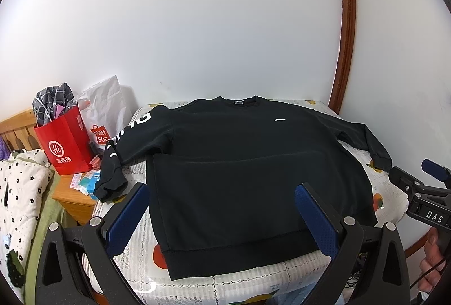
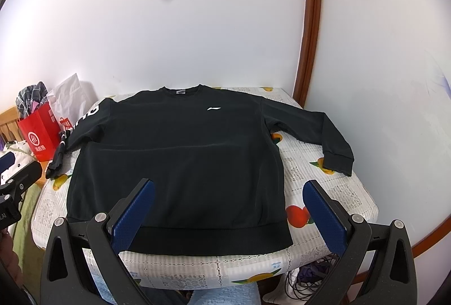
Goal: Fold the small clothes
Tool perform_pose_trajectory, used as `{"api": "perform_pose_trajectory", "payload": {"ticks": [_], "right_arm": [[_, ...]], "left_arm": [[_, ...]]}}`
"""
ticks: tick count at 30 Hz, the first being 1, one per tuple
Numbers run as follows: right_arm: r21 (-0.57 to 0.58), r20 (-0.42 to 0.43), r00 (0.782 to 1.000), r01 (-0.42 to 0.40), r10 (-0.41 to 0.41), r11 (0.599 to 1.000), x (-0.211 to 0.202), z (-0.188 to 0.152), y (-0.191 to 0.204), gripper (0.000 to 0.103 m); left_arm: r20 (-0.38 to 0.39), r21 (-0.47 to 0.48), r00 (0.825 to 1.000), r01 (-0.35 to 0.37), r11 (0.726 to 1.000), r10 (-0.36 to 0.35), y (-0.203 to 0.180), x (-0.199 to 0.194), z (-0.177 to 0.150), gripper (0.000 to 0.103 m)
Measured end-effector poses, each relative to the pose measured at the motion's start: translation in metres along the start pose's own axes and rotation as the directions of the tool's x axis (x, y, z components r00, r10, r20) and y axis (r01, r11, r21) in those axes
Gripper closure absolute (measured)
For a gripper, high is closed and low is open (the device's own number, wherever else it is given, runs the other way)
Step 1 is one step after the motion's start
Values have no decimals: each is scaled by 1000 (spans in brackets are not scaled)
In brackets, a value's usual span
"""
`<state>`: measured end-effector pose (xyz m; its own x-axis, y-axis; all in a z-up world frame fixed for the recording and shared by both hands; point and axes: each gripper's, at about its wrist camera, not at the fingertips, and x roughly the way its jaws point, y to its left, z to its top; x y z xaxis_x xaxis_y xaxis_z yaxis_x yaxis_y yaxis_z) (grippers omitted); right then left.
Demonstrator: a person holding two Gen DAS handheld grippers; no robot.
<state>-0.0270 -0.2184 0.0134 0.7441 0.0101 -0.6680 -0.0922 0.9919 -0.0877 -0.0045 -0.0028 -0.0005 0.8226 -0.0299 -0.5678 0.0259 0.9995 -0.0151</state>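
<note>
Both my tongs hang released above the near hem of one black sweatshirt, which lies flat, front up, on the fruit-print tablecloth of one small table.

From my left gripper, its two blue pads spread wide and holding nothing, I count two sleeves: the left one, with white lettering, droops off the table edge. One red paper bag and one white bag stand beside it. My right gripper shows at the right edge.

From my right gripper, equally spread and empty, the plain sleeve's cuff lies fully on the cloth, and cables show below the table.
</note>
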Motion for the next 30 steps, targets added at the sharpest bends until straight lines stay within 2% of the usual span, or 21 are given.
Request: {"api": "perform_pose_trajectory", "payload": {"ticks": [30], "right_arm": [[-4, 15, 1000, 3, -3, 1000, -5, -3, 7, 0]], "left_arm": [[0, 2, 1000, 0, 1000, 0, 0, 2, -3, 0]]}}
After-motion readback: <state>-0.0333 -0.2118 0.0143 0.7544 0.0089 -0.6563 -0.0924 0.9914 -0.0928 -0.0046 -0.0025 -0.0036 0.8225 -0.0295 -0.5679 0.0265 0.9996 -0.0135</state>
